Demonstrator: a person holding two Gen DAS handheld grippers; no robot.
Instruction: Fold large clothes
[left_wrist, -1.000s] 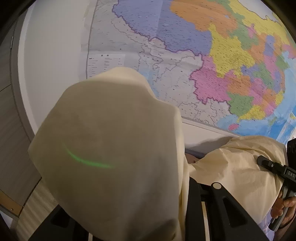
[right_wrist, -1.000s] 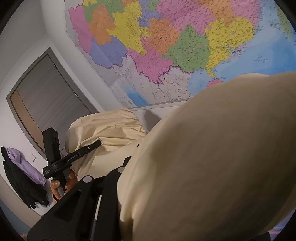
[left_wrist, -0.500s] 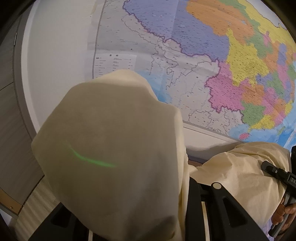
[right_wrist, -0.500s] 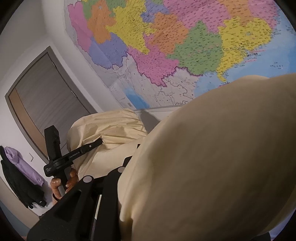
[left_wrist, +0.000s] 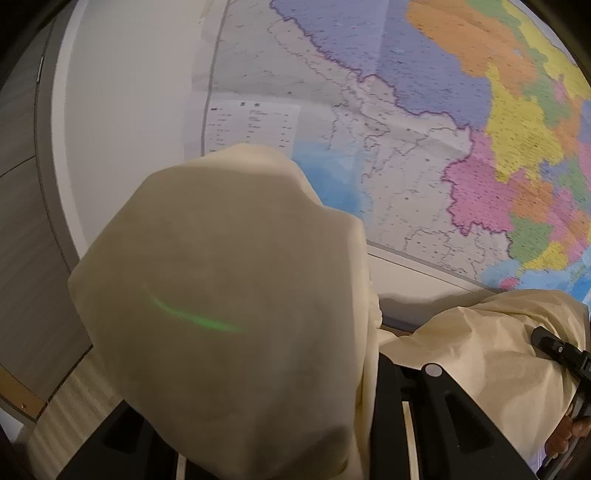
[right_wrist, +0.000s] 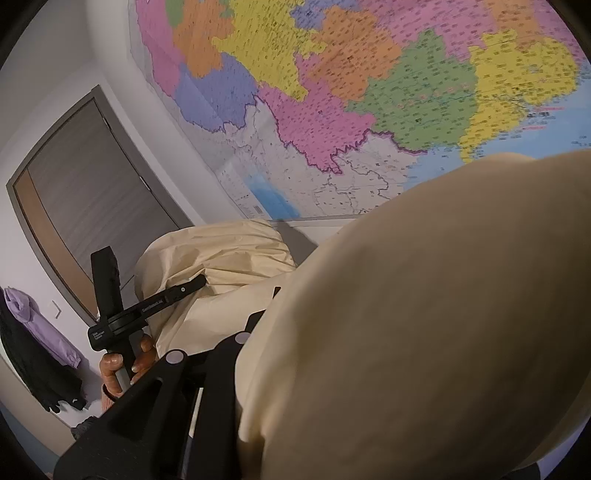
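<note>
Cream woven cloth (left_wrist: 229, 295) billows, matte, over both black tools.

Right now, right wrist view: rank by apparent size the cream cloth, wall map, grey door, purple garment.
1. cream cloth, though it is right at the lens, so inflated
2. wall map
3. grey door
4. purple garment

Cream cloth (left_wrist: 229, 295) drapes over both grippers — fingers hidden; wall map (right_wrist: 369, 92) print blurred.
</note>
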